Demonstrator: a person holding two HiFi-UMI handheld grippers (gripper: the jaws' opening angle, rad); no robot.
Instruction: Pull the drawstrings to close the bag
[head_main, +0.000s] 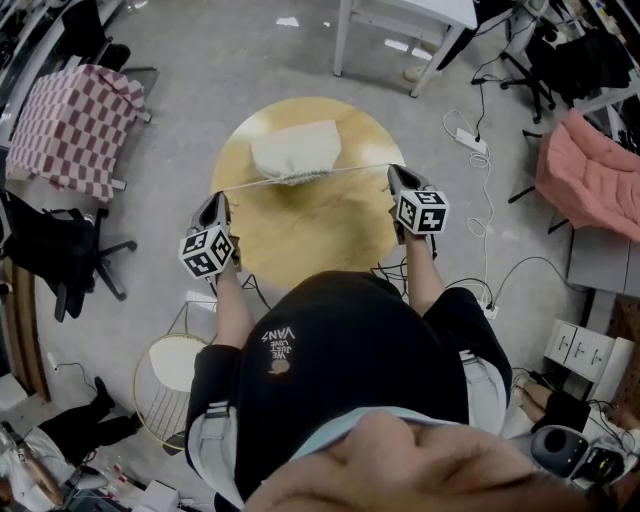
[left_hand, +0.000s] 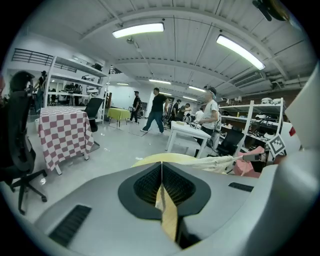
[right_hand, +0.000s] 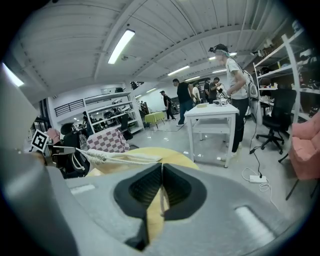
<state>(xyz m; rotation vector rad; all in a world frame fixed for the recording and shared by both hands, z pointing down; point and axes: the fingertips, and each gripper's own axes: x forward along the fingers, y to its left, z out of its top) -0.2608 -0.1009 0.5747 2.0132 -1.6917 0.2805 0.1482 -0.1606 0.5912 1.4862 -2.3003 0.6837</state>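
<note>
A cream drawstring bag (head_main: 293, 148) lies on the far half of a round yellow table (head_main: 330, 230), its mouth gathered toward me. A thin white drawstring (head_main: 255, 182) runs taut from the mouth to my left gripper (head_main: 216, 202), whose jaws are shut on it at the table's left edge. The other drawstring (head_main: 350, 169) stretches right to my right gripper (head_main: 393, 176), also shut on its cord. In the left gripper view the jaws (left_hand: 161, 169) meet, with the bag (left_hand: 220, 162) off to the right. In the right gripper view the jaws (right_hand: 162, 174) pinch a white cord, and the bag (right_hand: 115, 159) lies to the left.
A white table (head_main: 420, 15) stands beyond the round one. A checkered-cloth table (head_main: 70, 125) and a black office chair (head_main: 65, 250) are on the left, a pink chair (head_main: 590, 175) and floor cables (head_main: 482, 215) on the right. A wire basket (head_main: 175, 375) sits near my left leg. People stand in the background.
</note>
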